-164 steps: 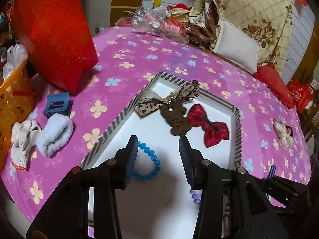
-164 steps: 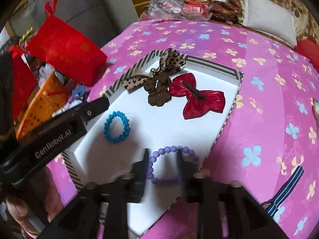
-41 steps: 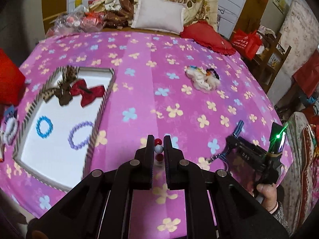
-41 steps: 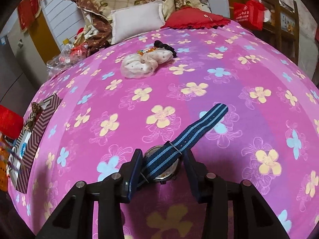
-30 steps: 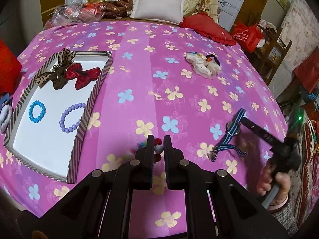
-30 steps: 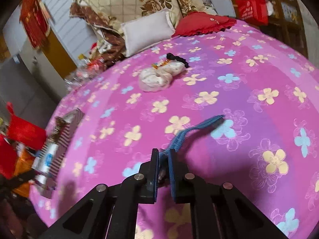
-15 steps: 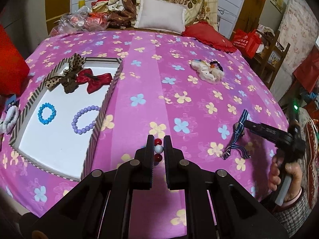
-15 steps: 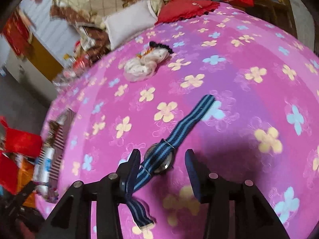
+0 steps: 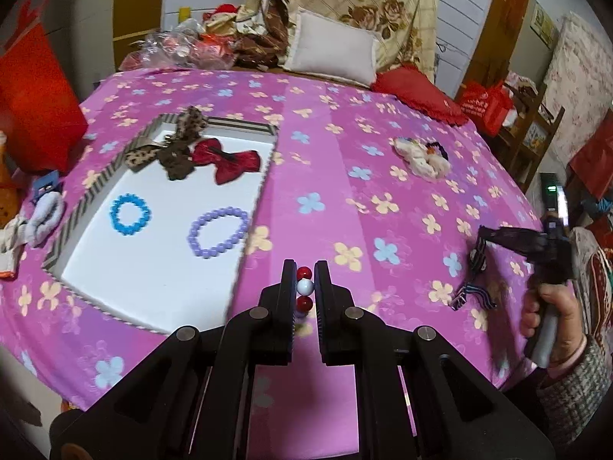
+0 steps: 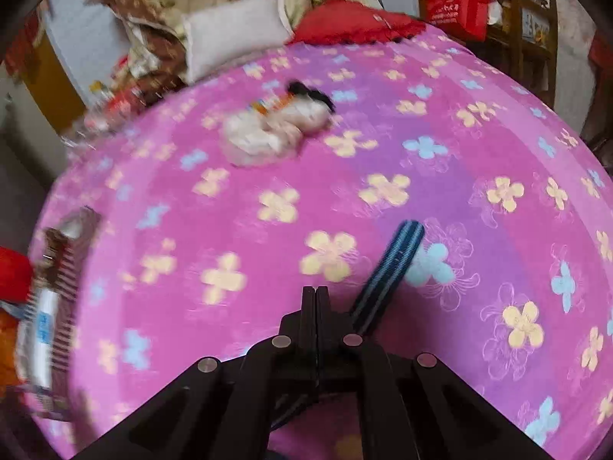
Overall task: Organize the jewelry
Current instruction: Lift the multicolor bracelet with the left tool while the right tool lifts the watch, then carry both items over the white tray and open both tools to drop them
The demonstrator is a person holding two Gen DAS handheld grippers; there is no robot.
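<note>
A round table under a pink flowered cloth (image 9: 383,145), a white cushion (image 9: 333,53) and a floral quilt (image 9: 364,4) behind, white panelled wall (image 9: 459,19).

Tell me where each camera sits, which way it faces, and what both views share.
Left wrist: on the left gripper, shut on a bead bracelet, facing across the bed to the tray; the right gripper shows at right.
Right wrist: on the right gripper, its fingers together, facing the pillow.
Shared: striped watch, scrunchie pile, tray.
</note>
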